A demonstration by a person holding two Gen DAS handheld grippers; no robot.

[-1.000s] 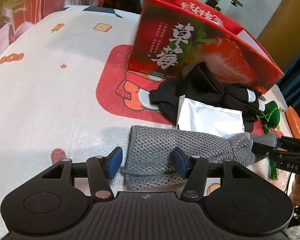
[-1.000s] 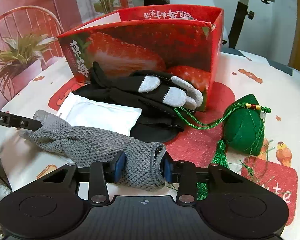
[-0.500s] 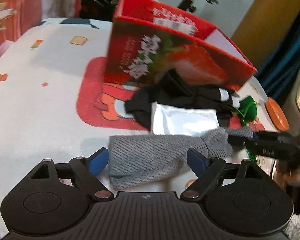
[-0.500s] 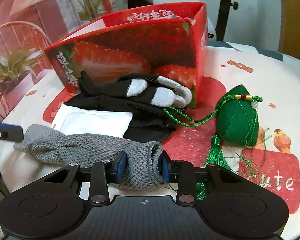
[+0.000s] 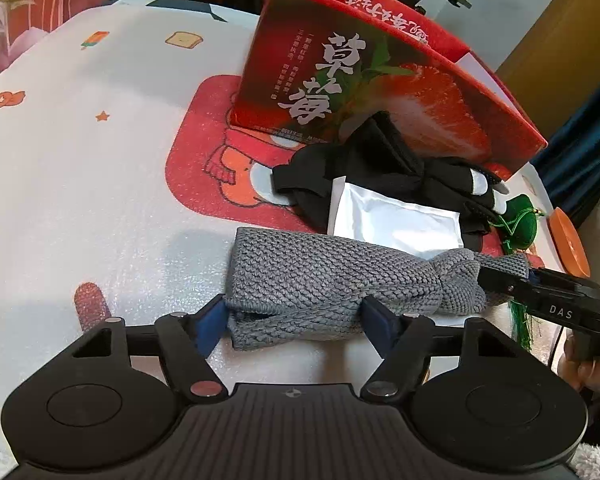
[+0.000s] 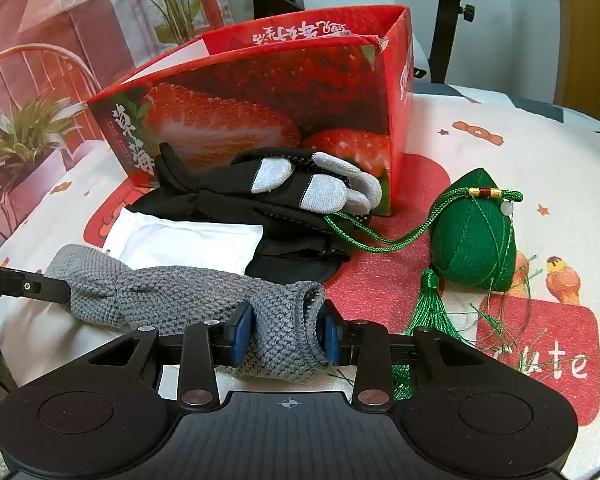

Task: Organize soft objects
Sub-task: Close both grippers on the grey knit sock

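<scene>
The grey knitted fabric sleeve (image 5: 340, 280) lies limp on the desk (image 5: 100, 200), light and floppy. The right gripper (image 6: 288, 338) pinches one end; the left gripper (image 5: 294, 318) jaws are closing around the other.

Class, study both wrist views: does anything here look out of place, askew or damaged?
Nothing looks damaged or spilled. The black gloves, white packet and green tasselled pouch lie loose outside the strawberry box. The grey knitted piece is pinched by the right gripper, with the left gripper closing around its other end.
</scene>
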